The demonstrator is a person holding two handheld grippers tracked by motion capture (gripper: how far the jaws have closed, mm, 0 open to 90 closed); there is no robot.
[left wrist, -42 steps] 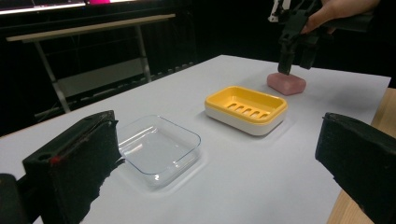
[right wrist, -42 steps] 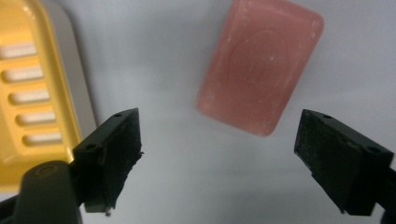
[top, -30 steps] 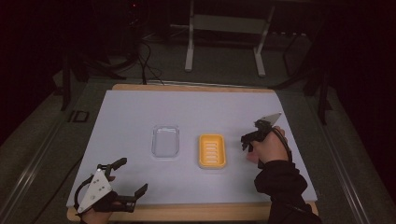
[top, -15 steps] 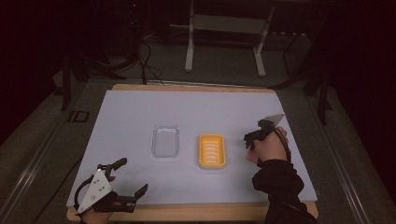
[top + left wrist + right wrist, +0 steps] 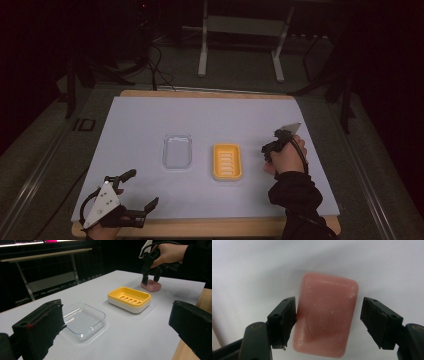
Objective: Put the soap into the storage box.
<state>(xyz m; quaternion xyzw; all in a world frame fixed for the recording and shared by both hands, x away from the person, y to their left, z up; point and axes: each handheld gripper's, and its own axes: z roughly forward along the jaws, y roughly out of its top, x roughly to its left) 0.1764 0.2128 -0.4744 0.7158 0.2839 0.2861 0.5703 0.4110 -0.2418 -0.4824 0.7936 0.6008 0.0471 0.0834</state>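
Since the earlier frame my right gripper has been drawing its jaws in around the pink soap bar; the hand itself has barely shifted, and the left one has kept its place. Going from the biggest thing down: the white table cover spans the wooden table, with the clear plastic lid lying near its middle and the yellow soap dish just beside it, apart from it. The soap bar lies flat on the cover on the far side of the dish from the lid, near it but not touching. My right gripper points down over the bar with a jaw on either side: in the right gripper view the left pad meets the bar's edge, while a gap is visible between the right pad and the bar, so it is not yet pinched. My left gripper rests at the near left corner, jaws spread wide with nothing between them.
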